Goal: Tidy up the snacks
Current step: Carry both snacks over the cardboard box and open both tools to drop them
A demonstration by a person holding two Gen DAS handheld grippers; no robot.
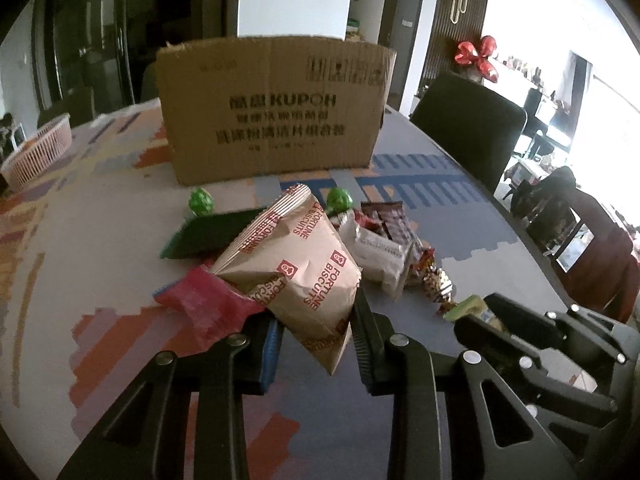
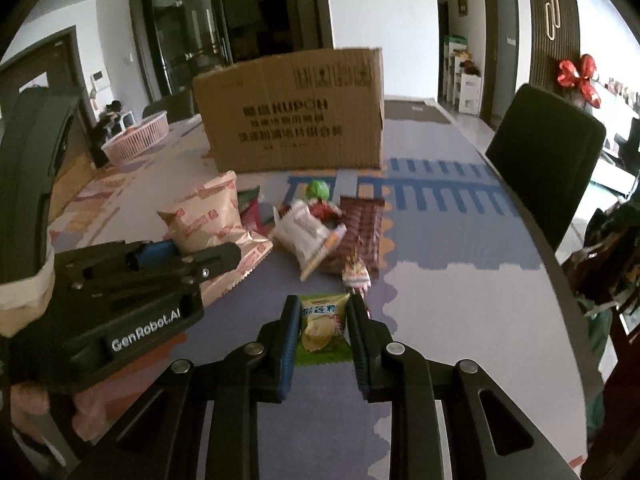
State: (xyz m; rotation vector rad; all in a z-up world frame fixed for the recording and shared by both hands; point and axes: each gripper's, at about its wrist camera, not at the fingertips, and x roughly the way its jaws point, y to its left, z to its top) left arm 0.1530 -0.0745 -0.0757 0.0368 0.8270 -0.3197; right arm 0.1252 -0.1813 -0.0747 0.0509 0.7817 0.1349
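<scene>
A patterned table point(image 1: 100, 240) carries everything. At its far side stands the cardboard box point(image 1: 272, 108) (printed KUPOH), with a pink basket point(image 1: 36, 152) off to the left. Before the box lies the snack pile point(image 2: 320, 228). The left gripper point(image 1: 316, 344) pinches the Fortune Biscuits bag point(image 1: 304, 276) by its lower corner, at the pile's near edge. The right gripper point(image 2: 322, 328) pinches a small green packet point(image 2: 322, 324) just in front of the pile.
</scene>
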